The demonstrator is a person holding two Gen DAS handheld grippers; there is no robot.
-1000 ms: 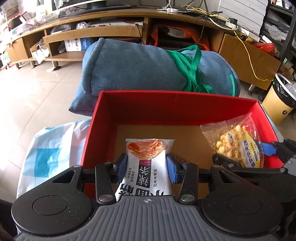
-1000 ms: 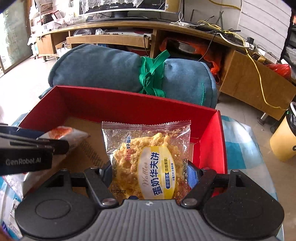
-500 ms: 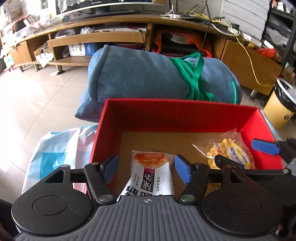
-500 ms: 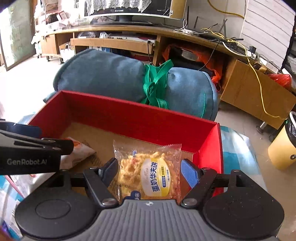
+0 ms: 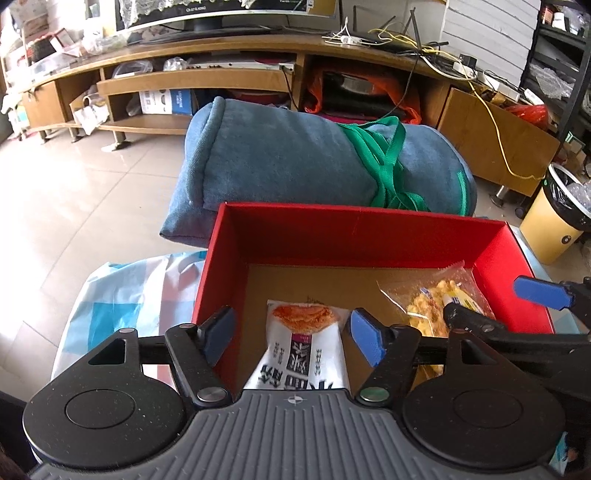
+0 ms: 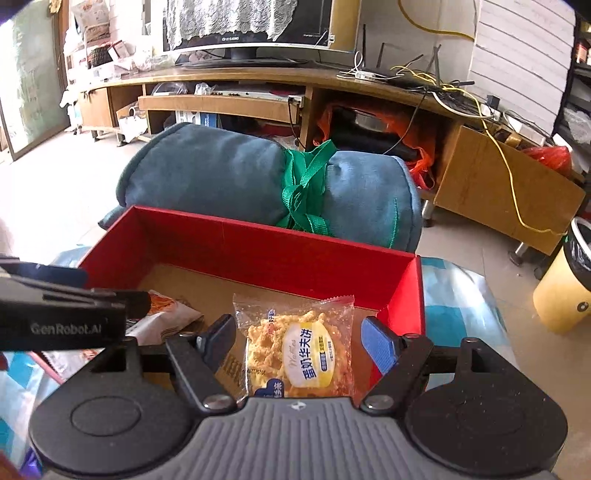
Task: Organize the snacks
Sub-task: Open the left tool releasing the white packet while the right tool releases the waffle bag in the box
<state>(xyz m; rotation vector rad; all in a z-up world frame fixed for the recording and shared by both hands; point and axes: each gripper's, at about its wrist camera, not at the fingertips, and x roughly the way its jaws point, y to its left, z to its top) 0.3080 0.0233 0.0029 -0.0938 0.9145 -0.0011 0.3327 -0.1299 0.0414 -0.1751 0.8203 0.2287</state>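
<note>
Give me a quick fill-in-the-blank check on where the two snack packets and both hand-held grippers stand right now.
1. Both snack packets lie inside the ____ box.
2. The white packet lies between the open jaws of the ____ hand-held gripper.
3. The right hand-held gripper is ____, not clamping the clear waffle packet.

Missing words: red; left; open

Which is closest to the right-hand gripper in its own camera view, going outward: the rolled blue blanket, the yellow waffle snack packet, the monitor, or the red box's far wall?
1. Yellow waffle snack packet, lying in the box between the open fingers of the right gripper.
2. Red box's far wall, just behind it.
3. Rolled blue blanket, on the floor beyond the box.
4. Monitor, on the wooden stand at the back.
</note>
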